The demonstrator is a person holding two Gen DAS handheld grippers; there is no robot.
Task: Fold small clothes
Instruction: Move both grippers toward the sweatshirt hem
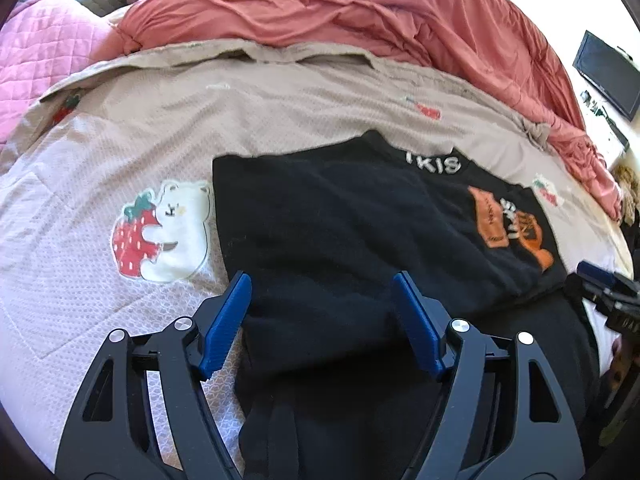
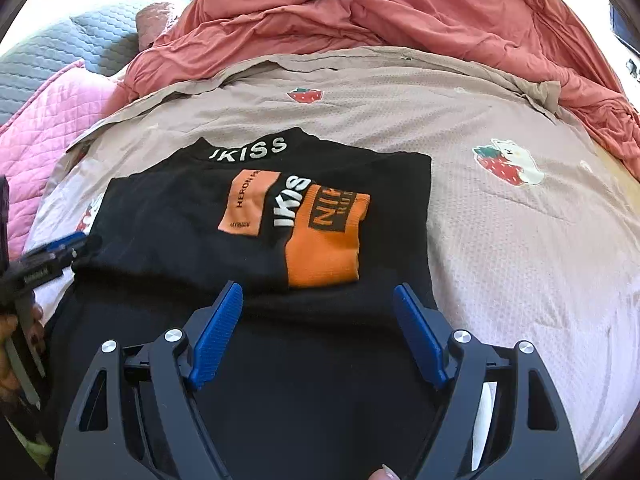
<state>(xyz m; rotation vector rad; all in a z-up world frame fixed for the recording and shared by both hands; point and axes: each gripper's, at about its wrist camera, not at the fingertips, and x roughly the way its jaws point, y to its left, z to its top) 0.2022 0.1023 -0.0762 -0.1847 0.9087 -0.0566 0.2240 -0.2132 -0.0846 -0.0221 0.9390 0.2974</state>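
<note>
a black top [image 2: 192,216] lies folded on the bed [image 2: 520,240]. both left tongs [image 1: 322,316] and right tongs [image 2: 318,328] stand open above it, gripping nothing.

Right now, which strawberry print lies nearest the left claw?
The big strawberry-and-bear print, just left of the black shirt; the other strawberries sit farther off.

Beige strawberry-print bedspread [image 1: 168,128]; rumpled coral duvet [image 1: 360,4]; pink quilted blanket [image 1: 48,52].

black sweater [image 2: 168,216]: soft matt knit cloth
beige bedspread [image 2: 500,240]: waffle-textured cloth
blue fingers [image 2: 218,332]: ribbed matt plastic
</note>
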